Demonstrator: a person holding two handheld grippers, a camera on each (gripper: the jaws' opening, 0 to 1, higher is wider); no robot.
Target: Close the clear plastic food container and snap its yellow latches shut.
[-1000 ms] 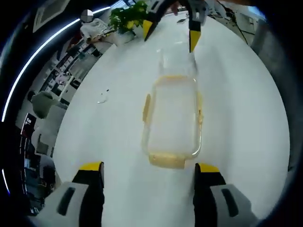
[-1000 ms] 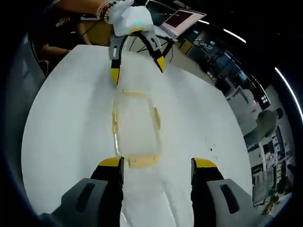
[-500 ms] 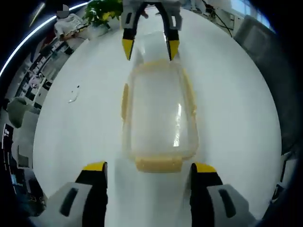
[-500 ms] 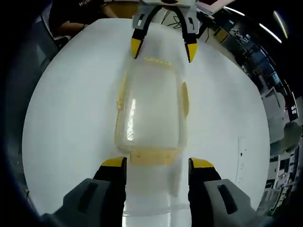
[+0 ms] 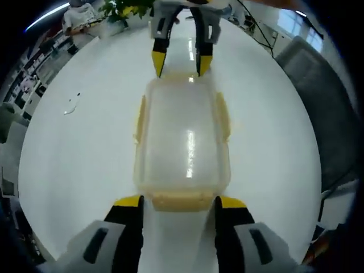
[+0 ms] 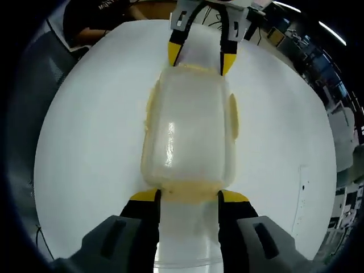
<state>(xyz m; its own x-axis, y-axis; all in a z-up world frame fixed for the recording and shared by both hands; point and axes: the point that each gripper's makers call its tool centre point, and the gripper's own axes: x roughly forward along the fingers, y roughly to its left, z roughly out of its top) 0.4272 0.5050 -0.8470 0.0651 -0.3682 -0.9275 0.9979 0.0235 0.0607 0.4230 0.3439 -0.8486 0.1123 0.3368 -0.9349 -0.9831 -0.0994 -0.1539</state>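
Note:
The clear plastic container (image 5: pixel 183 133) lies lengthwise on the white table (image 5: pixel 79 170) with its lid resting on top. Yellow latches (image 5: pixel 139 116) stick out along both long sides. My left gripper (image 5: pixel 179 202) is open, its yellow-tipped jaws flanking the near end latch (image 5: pixel 181 201). At the far end the right gripper (image 5: pixel 177 61) points down at the opposite latch. In the right gripper view the same container (image 6: pixel 190 133) fills the middle. My right gripper (image 6: pixel 189 197) stands open astride its end latch (image 6: pixel 187 190), with the left gripper (image 6: pixel 199 56) at the far end.
A small loose object (image 5: pixel 71 104) lies on the table at the left. A green plant (image 5: pixel 122 7) stands at the far edge. A grey chair (image 5: pixel 318 74) sits beyond the table's right side. A seated person (image 6: pixel 108 14) is at the far edge in the right gripper view.
Both grippers have closed in on the container's two ends, so it looms larger in both views. Each gripper's jaws now stand a little narrower, level with an end latch.

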